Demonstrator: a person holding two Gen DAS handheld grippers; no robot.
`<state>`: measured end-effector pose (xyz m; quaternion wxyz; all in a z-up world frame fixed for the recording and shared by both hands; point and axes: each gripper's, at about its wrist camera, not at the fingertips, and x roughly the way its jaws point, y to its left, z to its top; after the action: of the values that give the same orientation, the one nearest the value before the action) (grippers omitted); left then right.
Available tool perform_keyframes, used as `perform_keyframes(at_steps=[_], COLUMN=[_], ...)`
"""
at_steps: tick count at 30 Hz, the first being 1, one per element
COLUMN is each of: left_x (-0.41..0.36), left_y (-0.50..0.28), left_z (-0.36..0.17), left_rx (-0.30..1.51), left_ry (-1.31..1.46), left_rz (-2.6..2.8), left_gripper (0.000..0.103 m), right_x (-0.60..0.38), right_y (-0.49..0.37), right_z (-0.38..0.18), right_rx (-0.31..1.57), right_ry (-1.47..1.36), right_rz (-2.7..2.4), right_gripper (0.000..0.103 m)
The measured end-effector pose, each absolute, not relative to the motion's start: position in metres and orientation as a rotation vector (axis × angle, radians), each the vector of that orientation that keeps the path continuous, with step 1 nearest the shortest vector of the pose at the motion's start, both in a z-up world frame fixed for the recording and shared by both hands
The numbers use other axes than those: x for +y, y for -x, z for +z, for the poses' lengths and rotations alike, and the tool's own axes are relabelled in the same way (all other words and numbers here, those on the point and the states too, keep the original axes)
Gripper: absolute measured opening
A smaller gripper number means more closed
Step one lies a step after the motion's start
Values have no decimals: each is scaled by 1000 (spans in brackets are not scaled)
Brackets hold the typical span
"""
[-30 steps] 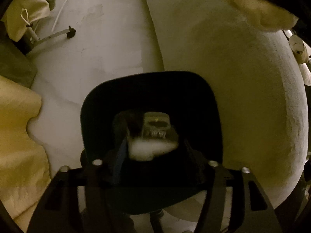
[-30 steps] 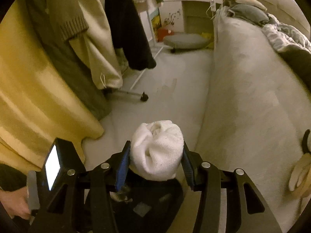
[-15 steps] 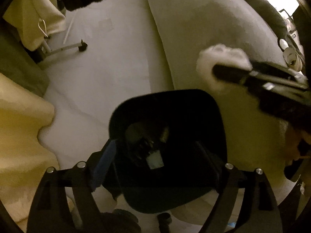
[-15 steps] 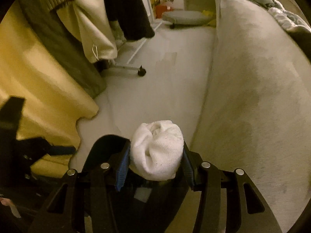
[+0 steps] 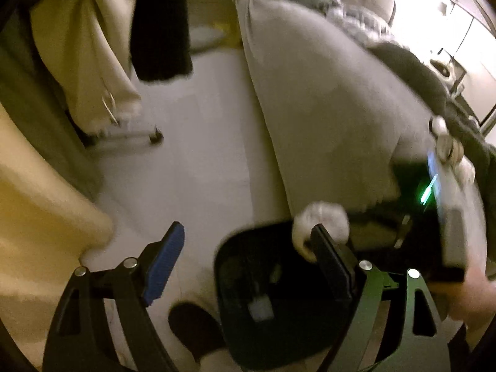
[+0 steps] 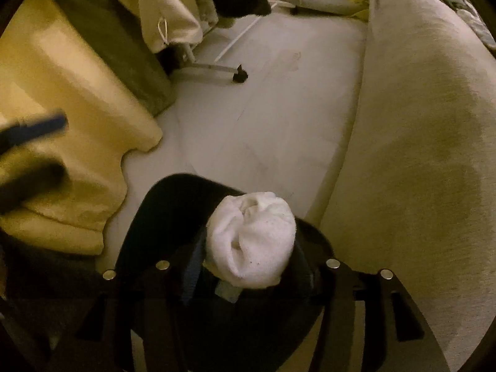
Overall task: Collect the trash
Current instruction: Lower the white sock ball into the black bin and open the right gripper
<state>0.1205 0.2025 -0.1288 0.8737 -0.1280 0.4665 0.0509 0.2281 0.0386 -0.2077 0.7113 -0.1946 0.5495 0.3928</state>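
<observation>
Between the fingers of the right gripper (image 6: 248, 248) sits a balled-up white sock (image 6: 251, 241), pinched from both sides by the pads, one blue pad (image 6: 193, 266) showing at its left. Directly under the sock lies the open mouth of a black trash bin (image 6: 173, 204), which stands on the pale floor (image 6: 272, 108) and holds some scraps that are too dark to identify. Seen from the left wrist camera, the same white sock (image 5: 322, 220) hangs over the far right part of the bin's rim (image 5: 235, 248), with the body of the right gripper (image 5: 313, 241) reaching in from the right. The left gripper (image 5: 248, 254) has its jaws spread wide with nothing between them, its blue-padded left finger (image 5: 164, 260) over bare floor and its right finger (image 5: 334, 263) over the bin. To the right of the bin rises the side of a grey bed (image 6: 418, 155), touching or just beside the bin; which cannot be told. Left of the bin a yellow fabric (image 6: 62, 124) drapes to the floor. Farther off, hanging clothes (image 6: 173, 9) cover a garment rack whose wheeled foot (image 6: 238, 74) rests on the floor.
</observation>
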Motion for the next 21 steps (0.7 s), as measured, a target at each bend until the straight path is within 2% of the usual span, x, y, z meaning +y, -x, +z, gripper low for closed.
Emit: perform_keyframes(at_steps=[6,10,21], left_x=[218,217,180], left_y=[-122,-122,-124], left_z=[-107,-92,-40], left_rx=[867,810,611], left_ry=[276,260,168], left_rz=[143,136,104], left_gripper=[86,86,96], right_x=[41,41,18], right_y=[-217,-217,-229], right_z=[-215,-210,-158], right_rx=[1247,1237,1084], right_ry=[468,461,383], right_rz=[895,895,896], right_gripper=[74,79,84])
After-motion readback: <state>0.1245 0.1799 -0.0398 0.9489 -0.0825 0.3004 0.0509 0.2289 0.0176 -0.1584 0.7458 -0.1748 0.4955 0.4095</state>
